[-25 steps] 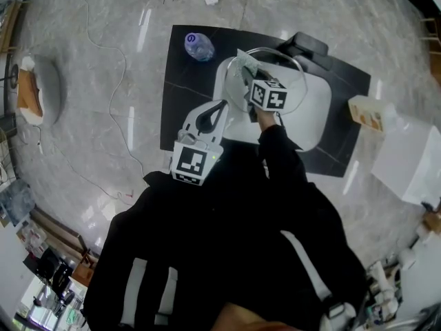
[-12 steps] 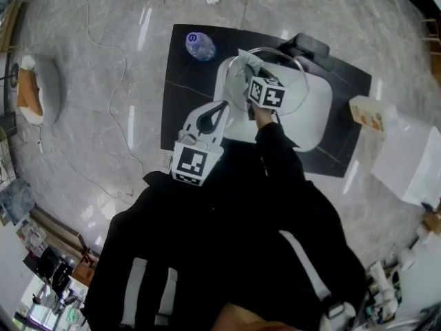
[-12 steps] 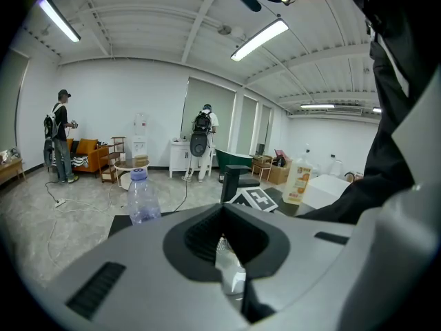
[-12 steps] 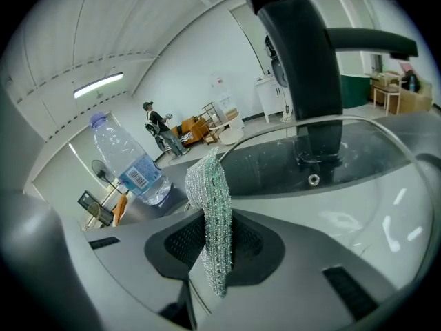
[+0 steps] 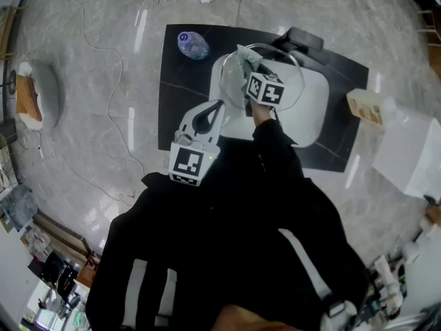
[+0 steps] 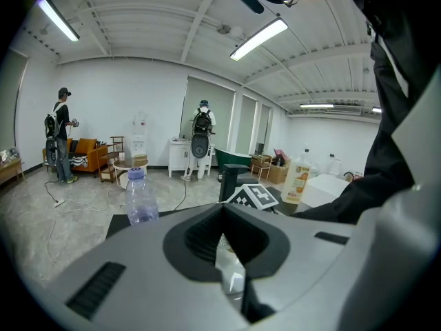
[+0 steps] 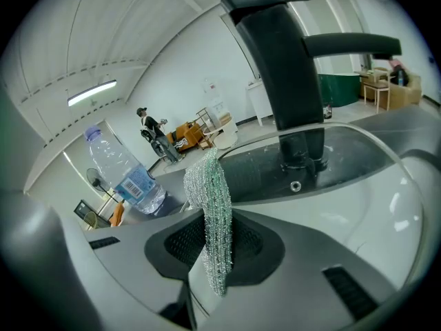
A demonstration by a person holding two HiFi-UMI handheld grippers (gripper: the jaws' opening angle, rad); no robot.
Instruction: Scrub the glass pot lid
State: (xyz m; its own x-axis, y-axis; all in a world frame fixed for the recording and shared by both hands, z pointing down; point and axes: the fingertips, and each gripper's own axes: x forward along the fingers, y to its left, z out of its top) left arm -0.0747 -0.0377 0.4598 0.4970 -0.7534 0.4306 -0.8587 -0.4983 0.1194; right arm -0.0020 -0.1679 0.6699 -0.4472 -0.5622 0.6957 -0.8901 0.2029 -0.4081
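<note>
The glass pot lid [image 5: 275,64] lies on a white tray [image 5: 313,116] on a black mat. In the right gripper view its black handle [image 7: 296,81] rises from the glass [image 7: 344,154] just ahead. My right gripper [image 5: 248,73] [image 7: 210,254] hangs over the lid's left part, shut on a green-silver mesh scrubber [image 5: 246,57] [image 7: 213,212]. The scrubber sticks up between the jaws. My left gripper [image 5: 220,105] [image 6: 231,271] hovers at the tray's near-left edge, jaws shut. I cannot make out anything held in them.
A plastic water bottle [image 5: 191,45] [image 6: 140,197] [image 7: 124,171] stands on the mat's far left corner. A black block [image 5: 306,43] sits behind the tray. A soap bottle [image 5: 365,109] [image 6: 298,179] and a white box [image 5: 410,157] stand to the right. Cables [image 5: 103,102] trail on the left.
The right gripper with the scrubber has edged slightly farther over the lid. The left gripper has stayed where it was.
</note>
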